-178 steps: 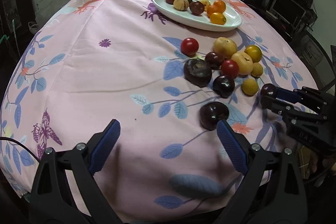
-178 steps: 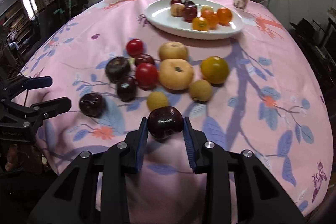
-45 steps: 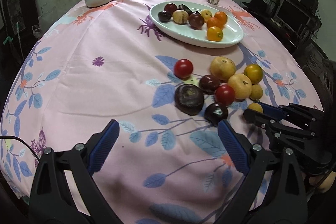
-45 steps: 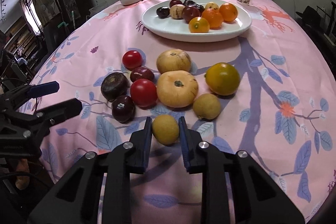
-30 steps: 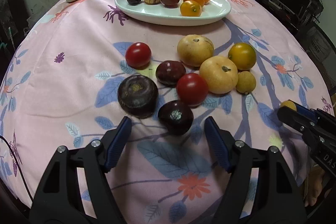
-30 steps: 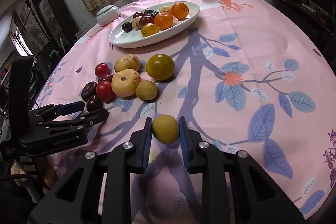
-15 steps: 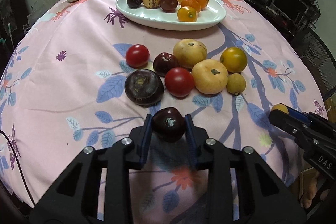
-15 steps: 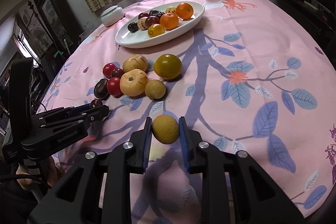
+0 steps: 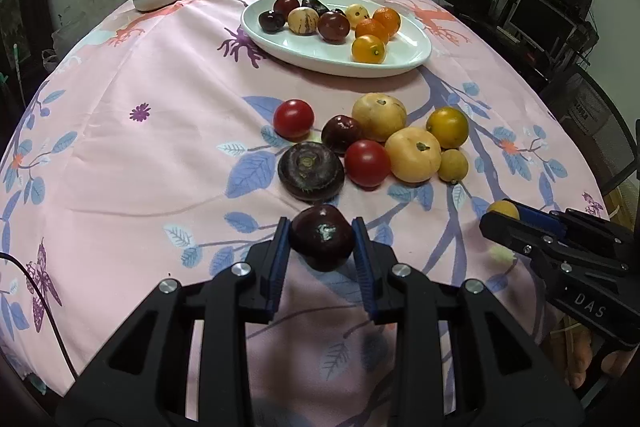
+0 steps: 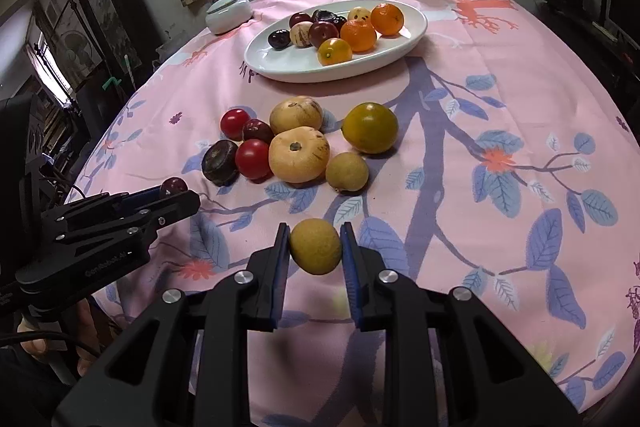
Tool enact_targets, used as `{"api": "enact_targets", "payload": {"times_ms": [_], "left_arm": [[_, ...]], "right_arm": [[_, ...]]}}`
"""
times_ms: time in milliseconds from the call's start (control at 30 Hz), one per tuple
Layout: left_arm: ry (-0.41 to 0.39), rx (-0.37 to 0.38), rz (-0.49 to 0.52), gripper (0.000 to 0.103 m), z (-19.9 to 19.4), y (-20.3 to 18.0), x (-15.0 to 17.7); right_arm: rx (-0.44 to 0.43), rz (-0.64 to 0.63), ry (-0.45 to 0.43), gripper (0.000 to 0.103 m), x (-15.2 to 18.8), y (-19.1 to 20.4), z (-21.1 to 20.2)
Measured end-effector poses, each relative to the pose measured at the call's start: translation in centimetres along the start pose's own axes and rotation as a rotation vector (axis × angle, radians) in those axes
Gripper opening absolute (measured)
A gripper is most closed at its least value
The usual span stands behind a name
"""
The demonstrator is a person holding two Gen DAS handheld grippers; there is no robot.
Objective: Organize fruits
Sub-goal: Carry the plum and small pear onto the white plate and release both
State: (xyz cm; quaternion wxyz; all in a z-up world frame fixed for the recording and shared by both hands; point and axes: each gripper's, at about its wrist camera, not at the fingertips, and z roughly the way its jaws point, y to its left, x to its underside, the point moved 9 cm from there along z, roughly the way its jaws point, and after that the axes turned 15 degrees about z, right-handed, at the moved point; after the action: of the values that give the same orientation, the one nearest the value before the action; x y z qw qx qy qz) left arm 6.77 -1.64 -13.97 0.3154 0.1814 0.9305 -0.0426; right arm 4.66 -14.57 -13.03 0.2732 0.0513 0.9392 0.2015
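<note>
Left gripper: fingers clamped on dark plum. Right gripper: fingers clamped on yellow fruit. Both held above table, white plate straight ahead beyond loose fruit cluster; neither clearly nearer.

The left gripper has closed on and lifted a dark plum

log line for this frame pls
left gripper: shut on plum | right gripper: shut on yellow fruit | both lifted | plate: nine fruits | cloth: eight loose
</note>
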Motion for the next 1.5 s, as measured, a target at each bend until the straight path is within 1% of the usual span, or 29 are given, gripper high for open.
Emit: {"api": "enact_targets", "payload": {"times_ms": [200, 333, 400, 500, 567, 667, 700, 767, 900, 1000, 1133, 1233, 1367, 1400, 1433, 1467, 1500], "left_arm": [[-0.012, 0.013, 0.013, 0.031, -0.5, 0.6, -1.0], [-0.024, 0.002, 0.017, 0.031, -0.7, 2.1, -3.5], [-0.028, -0.008, 0.008, 0.031, -0.6, 3.2, -5.3], [-0.035, -0.039, 0.011, 0.031, 0.4, 5.1, -9.3], [-0.029, -0.074, 0.024, 0.031, 1.6, 6.2, -12.3], [-0.015, -0.087, 0.036, 0.032, 4.0, 7.2, -16.4], [-0.013, -0.096, 0.035, 0.032, 4.8, 7.5, -17.5], [-0.007, -0.086, 0.022, 0.032, 6.4, 8.0, -19.1], [0.039, -0.074, -0.005, 0.032, 9.8, 8.8, -20.4], [0.065, -0.080, 0.000, 0.032, 11.5, 9.0, -20.4], [0.090, -0.086, 0.000, 0.032, 13.0, 9.5, -20.4], [0.106, -0.091, -0.013, 0.032, 13.8, 10.0, -20.3], [0.121, -0.097, -0.021, 0.033, 14.4, 10.4, -20.3], [0.126, -0.096, -0.023, 0.034, 14.4, 10.4, -20.3], [0.127, -0.089, -0.024, 0.049, 14.3, 10.4, -20.4], [0.115, -0.084, -0.029, 0.067, 13.8, 10.4, -20.5], [0.090, -0.089, -0.036, 0.071, 13.0, 10.6, -20.8]], "right_arm": [[0.004, -0.018, 0.006, 0.026, -0.6, 0.4, 0.2], [0.009, -0.039, -0.010, 0.026, -2.8, 0.4, 0.0], [0.018, -0.057, -0.025, 0.026, -4.5, 0.4, 0.0], [0.034, -0.088, -0.031, 0.026, -7.5, 0.4, 0.7], [0.062, -0.115, -0.032, 0.025, -9.7, 0.5, 1.4], [0.084, -0.125, -0.020, 0.025, -13.5, 0.4, 3.1], [0.085, -0.117, -0.018, 0.025, -14.8, 0.3, 3.6], [0.085, -0.103, -0.017, 0.025, -17.1, 0.1, 4.9], [0.122, -0.081, -0.023, 0.025, -20.4, -0.7, 7.7], [0.154, -0.066, -0.023, 0.025, -21.7, -1.4, 9.7], [0.165, -0.058, -0.004, 0.025, -22.6, -1.7, 11.5], [0.180, -0.050, -0.001, 0.025, -22.8, -2.1, 12.0], [0.177, -0.045, -0.007, 0.025, -23.2, -2.2, 12.3], [0.177, -0.056, -0.001, 0.026, -23.2, -2.1, 12.5], [0.185, -0.072, 0.009, 0.027, -23.2, -1.9, 12.6], [0.198, -0.087, 0.007, 0.029, -23.2, -1.9, 12.6], [0.214, -0.101, -0.012, 0.031, -23.3, -1.9, 12.2]]}}
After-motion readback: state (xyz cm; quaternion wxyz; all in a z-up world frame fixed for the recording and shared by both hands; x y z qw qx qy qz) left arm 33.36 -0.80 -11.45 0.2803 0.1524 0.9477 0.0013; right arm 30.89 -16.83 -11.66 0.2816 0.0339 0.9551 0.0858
